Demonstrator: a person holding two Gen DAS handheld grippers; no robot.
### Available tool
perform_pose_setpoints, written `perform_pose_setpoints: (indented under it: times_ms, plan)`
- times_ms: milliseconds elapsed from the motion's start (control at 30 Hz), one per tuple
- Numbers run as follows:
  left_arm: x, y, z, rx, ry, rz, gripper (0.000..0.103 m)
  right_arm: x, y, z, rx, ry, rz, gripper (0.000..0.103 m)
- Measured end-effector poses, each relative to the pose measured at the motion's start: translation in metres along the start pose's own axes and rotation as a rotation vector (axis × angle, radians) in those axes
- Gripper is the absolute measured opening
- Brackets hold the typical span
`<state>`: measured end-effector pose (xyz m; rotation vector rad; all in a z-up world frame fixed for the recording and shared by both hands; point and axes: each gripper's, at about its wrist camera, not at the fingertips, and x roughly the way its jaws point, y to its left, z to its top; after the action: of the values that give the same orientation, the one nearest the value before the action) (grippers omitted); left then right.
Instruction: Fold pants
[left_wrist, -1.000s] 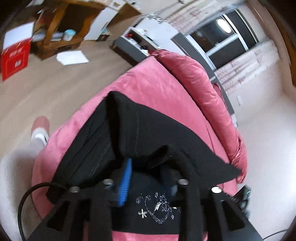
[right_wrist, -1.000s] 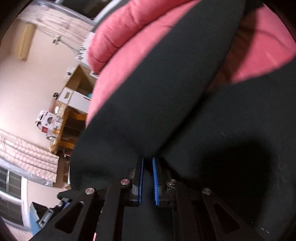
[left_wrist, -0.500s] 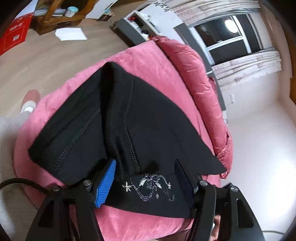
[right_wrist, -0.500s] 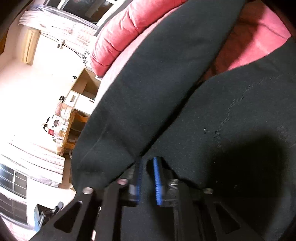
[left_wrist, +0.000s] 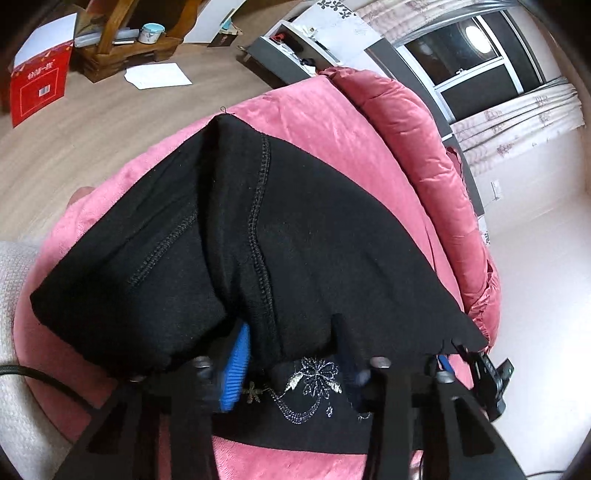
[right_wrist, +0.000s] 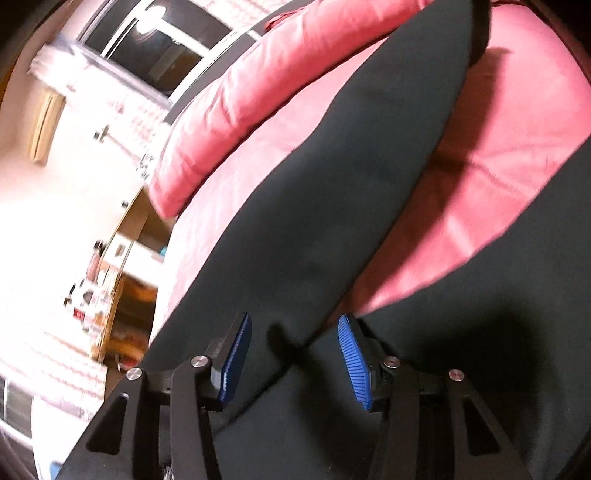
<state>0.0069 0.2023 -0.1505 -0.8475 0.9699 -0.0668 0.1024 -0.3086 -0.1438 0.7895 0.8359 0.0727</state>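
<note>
Black fleece pants (left_wrist: 295, 240) with a silver flower embroidery (left_wrist: 314, 384) lie partly folded on a pink bed cover (left_wrist: 314, 122). My left gripper (left_wrist: 291, 354) is closing its jaws on a thick seamed fold of the pants, and the cloth fills the gap between the blue pads. In the right wrist view the pants (right_wrist: 332, 184) stretch away as a long black leg over the pink cover (right_wrist: 480, 192). My right gripper (right_wrist: 293, 358) hovers just over the black cloth, its jaws opening, with nothing between the pads (right_wrist: 352, 358).
A rolled pink quilt (left_wrist: 417, 147) runs along the far side of the bed. On the wood floor beyond are a red box (left_wrist: 38, 88), a wooden rack (left_wrist: 122, 40), a sheet of paper (left_wrist: 159, 75) and a grey low cabinet (left_wrist: 280, 55). A black cable (left_wrist: 44, 384) trails at left.
The left jaws spread wide over the embroidered part, then closed in on the seamed fold. The right jaws let go of the pants' edge, opened and pulled back.
</note>
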Motion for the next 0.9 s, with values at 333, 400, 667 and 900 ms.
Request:
perform_pose_setpoints:
  times_ms: [333,400,667,900]
  plan:
    - [-0.033,-0.017,0.022,0.07,-0.03,-0.068,0.014,-0.021,-0.004,0.013,0.08,-0.023,0.097,0.008]
    - [-0.047,-0.015,0.028,0.061,-0.063,-0.086,0.014,-0.047,0.012,0.008,0.026,-0.068,0.14,0.008]
    - [-0.048,0.024,0.018,-0.035,-0.022,0.042,0.016,-0.07,0.001,-0.048,-0.093,0.053,0.019,0.008]
    - [-0.042,0.033,0.008,-0.09,0.004,0.035,0.046,-0.053,-0.053,-0.062,0.05,0.12,0.027,0.009]
